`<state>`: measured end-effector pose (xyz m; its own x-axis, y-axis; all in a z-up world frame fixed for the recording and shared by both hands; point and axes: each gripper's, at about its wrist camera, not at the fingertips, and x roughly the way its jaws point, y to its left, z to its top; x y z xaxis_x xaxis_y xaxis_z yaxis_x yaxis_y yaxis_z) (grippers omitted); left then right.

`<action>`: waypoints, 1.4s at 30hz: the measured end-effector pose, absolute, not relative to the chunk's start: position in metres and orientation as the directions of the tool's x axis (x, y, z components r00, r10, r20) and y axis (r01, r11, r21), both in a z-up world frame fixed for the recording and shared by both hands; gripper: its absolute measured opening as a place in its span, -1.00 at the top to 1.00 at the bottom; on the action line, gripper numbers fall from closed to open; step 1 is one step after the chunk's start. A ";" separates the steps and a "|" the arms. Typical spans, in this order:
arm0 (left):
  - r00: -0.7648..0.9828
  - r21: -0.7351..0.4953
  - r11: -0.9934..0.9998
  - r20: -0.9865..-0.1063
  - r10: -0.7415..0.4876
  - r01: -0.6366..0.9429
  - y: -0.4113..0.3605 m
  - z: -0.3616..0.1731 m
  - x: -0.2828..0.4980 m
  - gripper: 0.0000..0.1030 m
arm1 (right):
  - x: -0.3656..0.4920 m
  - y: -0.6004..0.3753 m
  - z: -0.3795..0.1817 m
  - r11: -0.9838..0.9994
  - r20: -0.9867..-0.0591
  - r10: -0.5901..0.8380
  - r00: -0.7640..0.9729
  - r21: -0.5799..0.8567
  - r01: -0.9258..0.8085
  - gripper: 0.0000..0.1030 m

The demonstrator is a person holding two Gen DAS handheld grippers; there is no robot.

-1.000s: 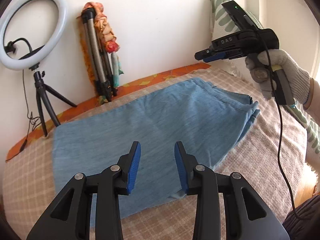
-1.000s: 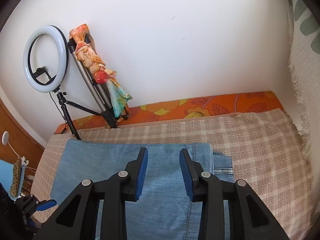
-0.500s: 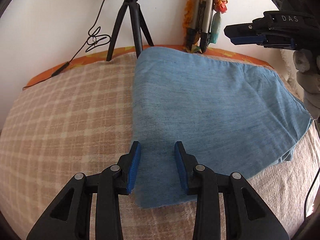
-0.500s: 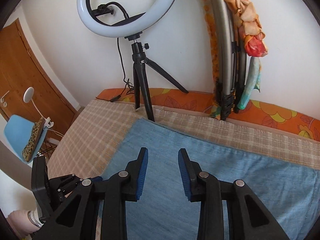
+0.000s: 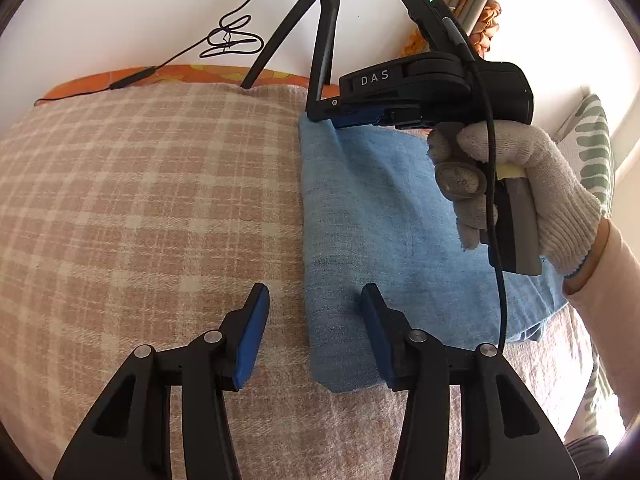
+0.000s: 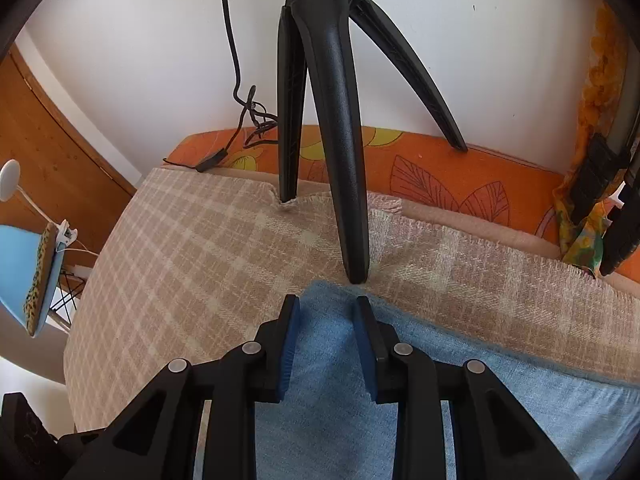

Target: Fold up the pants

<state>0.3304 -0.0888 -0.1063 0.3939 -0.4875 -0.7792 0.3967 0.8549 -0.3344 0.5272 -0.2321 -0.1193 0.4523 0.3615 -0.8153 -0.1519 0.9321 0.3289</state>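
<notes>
Both grippers unclenched at pants (image 5: 384,216) short edge, left (image 5: 314,320) just widening, right (image 6: 326,340) narrowing; length runs rightward.

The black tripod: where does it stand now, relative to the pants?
In the right wrist view the black tripod stands at the wall side of the checked blanket, one foot just beyond the far corner of the blue pants.

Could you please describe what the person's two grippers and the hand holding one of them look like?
Both the left gripper and right gripper have black angular plastic fingers with blue pads and silver rivets. The right one's body reads "DAS" and trails a black cable. Its hand wears a white knit glove, with a pale pink sleeve.
</notes>
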 end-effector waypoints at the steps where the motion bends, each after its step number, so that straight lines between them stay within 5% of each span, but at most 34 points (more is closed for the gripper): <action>1: 0.392 -0.353 0.853 -0.775 -0.497 0.383 -0.087 -0.106 0.331 0.01 | 0.529 -0.234 -0.121 0.931 -0.813 0.363 0.456 0.336 -0.141 0.45; 6: 0.318 -0.487 0.811 -0.751 -0.579 0.325 -0.084 -0.117 0.336 0.00 | 0.529 -0.239 -0.115 0.929 -0.812 0.360 0.458 0.356 -0.099 0.40; 10: 0.336 -0.466 0.813 -0.748 -0.572 0.348 -0.095 -0.117 0.332 0.11 | 0.516 -0.229 -0.098 0.942 -0.840 0.336 0.427 0.312 -0.125 0.22; 12: 0.335 -0.488 0.809 -0.741 -0.582 0.327 -0.095 -0.118 0.335 0.51 | 0.510 -0.225 -0.093 0.942 -0.855 0.334 0.396 0.310 -0.126 0.20; 15: 0.364 -0.510 0.798 -0.712 -0.601 0.321 -0.093 -0.113 0.336 0.73 | 0.502 -0.215 -0.088 0.947 -0.879 0.320 0.355 0.291 -0.134 0.12; 27: 0.423 -0.465 0.792 -0.673 -0.606 0.396 -0.108 -0.088 0.326 0.78 | 0.504 -0.165 -0.114 0.978 -0.963 0.175 0.206 0.146 -0.149 0.00; 29: 0.421 -0.461 0.796 -0.679 -0.601 0.392 -0.108 -0.090 0.328 0.78 | 0.504 -0.162 -0.122 0.982 -0.971 0.135 0.196 0.105 -0.156 0.30; 31: 0.423 -0.460 0.803 -0.686 -0.592 0.379 -0.105 -0.092 0.329 0.78 | 0.503 -0.163 -0.126 0.982 -0.970 0.129 0.206 0.096 -0.162 0.39; 37: 0.419 -0.461 0.826 -0.713 -0.562 0.324 -0.102 -0.107 0.331 0.24 | 0.498 -0.177 -0.120 0.977 -0.953 0.187 0.240 0.155 -0.147 0.75; 41: 0.418 -0.465 0.818 -0.704 -0.574 0.339 -0.110 -0.111 0.334 0.32 | 0.491 -0.194 -0.109 0.967 -0.926 0.251 0.283 0.226 -0.119 0.86; 42: 0.416 -0.464 0.812 -0.699 -0.582 0.355 -0.113 -0.108 0.333 0.65 | 0.487 -0.200 -0.103 0.962 -0.916 0.272 0.295 0.251 -0.109 0.87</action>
<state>0.3331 -0.1130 -0.1085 0.4158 -0.5815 -0.6992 0.3553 0.8116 -0.4637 0.4875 -0.2001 -0.1035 0.2949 0.2720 -0.9160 -0.1092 0.9619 0.2505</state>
